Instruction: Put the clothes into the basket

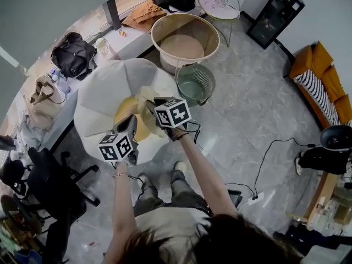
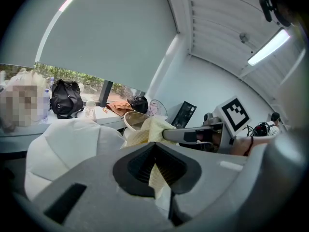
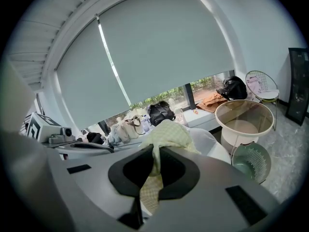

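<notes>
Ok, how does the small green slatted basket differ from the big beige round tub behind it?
The green slatted basket is much smaller than the beige round tub. The basket's wall is slatted, the tub's smooth. Both are round, open and hold no clothes.

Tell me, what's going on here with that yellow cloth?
A person holds a gripper in each hand. The left gripper and the right gripper both have their jaws shut on a yellow cloth, held above a white seat. The green basket stands on the floor nearby; the cloth is not yet in it.
</notes>
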`<state>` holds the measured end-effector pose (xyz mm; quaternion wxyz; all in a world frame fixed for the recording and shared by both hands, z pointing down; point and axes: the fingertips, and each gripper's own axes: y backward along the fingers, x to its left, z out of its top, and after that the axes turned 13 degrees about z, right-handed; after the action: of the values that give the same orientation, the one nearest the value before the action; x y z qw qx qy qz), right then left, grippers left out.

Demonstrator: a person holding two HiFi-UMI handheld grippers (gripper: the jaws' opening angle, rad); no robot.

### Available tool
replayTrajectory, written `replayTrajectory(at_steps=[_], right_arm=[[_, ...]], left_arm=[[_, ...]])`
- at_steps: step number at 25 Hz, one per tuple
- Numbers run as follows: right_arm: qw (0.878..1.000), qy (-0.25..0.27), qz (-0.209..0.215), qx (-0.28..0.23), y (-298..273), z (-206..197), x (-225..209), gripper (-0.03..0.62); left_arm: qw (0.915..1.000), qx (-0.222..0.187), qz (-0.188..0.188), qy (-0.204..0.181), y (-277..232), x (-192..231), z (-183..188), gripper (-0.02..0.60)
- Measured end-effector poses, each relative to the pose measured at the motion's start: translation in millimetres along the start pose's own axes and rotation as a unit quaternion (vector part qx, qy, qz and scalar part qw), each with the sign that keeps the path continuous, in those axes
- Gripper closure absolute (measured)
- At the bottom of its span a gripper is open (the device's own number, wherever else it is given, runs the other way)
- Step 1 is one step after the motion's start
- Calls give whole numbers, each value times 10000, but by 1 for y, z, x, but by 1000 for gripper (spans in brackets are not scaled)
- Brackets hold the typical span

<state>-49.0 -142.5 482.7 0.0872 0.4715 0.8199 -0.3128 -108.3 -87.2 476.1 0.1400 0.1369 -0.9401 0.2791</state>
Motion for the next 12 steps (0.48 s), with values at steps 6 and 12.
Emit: replayTrajectory(at_steps=[6, 12], right_arm=[[10000, -47, -40, -13, 43, -3, -41, 569], [9999, -21, -133, 3, 78, -2, -78, 569]], left_arm=[[9999, -8, -92, -113, -32, -55, 2, 571], [9996, 14, -219, -192, -60, -101, 1, 571]])
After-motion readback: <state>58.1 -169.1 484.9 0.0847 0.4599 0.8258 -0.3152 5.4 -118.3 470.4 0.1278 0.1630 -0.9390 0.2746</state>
